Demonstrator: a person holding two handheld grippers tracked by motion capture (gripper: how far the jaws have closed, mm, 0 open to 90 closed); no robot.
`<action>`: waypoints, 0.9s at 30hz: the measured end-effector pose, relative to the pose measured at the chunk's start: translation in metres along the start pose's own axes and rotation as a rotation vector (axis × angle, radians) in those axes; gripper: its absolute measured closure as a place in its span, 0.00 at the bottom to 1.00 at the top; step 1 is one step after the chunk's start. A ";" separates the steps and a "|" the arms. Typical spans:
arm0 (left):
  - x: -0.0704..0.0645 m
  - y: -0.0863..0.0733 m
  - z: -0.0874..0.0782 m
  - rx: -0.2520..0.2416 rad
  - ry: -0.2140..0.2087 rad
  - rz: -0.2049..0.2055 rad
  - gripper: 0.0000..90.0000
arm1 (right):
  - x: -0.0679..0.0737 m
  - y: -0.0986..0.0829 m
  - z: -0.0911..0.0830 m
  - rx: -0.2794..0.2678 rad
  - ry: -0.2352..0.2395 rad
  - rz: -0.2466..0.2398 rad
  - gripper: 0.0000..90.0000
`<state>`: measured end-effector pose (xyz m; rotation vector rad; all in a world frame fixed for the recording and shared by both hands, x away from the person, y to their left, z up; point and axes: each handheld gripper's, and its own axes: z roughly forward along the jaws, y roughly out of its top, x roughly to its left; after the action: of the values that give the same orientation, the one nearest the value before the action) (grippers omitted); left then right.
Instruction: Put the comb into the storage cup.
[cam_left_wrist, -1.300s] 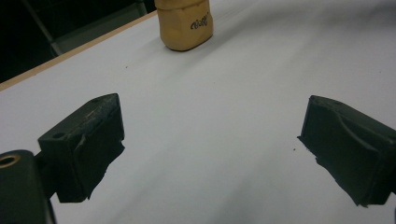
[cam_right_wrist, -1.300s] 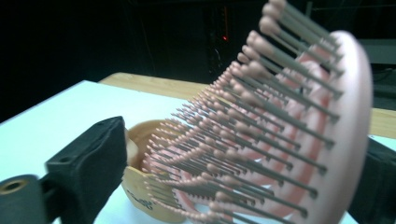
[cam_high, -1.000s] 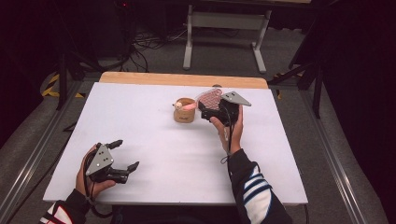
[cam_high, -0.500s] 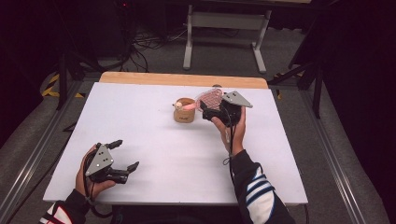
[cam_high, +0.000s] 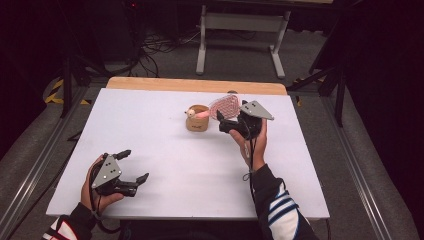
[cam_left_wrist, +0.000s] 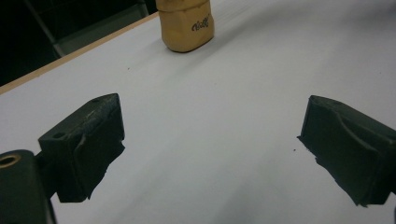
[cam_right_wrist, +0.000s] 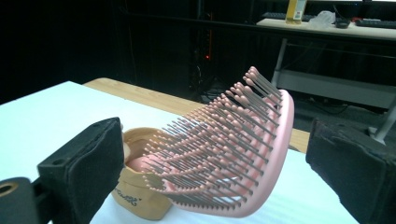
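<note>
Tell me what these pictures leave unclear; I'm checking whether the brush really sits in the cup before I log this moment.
- Hairbrush handle end: in the right gripper view its bristled head and the cup rim hide it.
- Cup inside: too small in the high view.
- Cup top: cut off by the upper edge in the left gripper view.
- Right gripper fingertips against the brush: blurred in the high view.

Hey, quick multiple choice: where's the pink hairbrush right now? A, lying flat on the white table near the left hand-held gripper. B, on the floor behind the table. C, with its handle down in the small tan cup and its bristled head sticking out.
C: the pink hairbrush leans out of the tan cup, its head between the open jaws of the right hand-held gripper.
</note>
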<state>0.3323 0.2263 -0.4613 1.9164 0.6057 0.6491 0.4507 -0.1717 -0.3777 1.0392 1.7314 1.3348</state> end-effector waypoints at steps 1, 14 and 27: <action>0.000 0.000 0.000 0.000 0.000 -0.002 0.08 | 0.000 0.000 -0.001 -0.001 0.000 -0.002 0.05; 0.000 0.000 0.001 0.002 0.000 0.000 0.08 | 0.007 -0.003 -0.013 -0.020 0.002 -0.042 0.05; 0.000 0.000 0.001 0.010 -0.002 0.004 0.08 | 0.008 -0.001 -0.026 -0.018 -0.006 -0.059 0.06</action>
<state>0.3326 0.2256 -0.4621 1.9280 0.6046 0.6477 0.4239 -0.1749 -0.3740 0.9737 1.7292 1.3069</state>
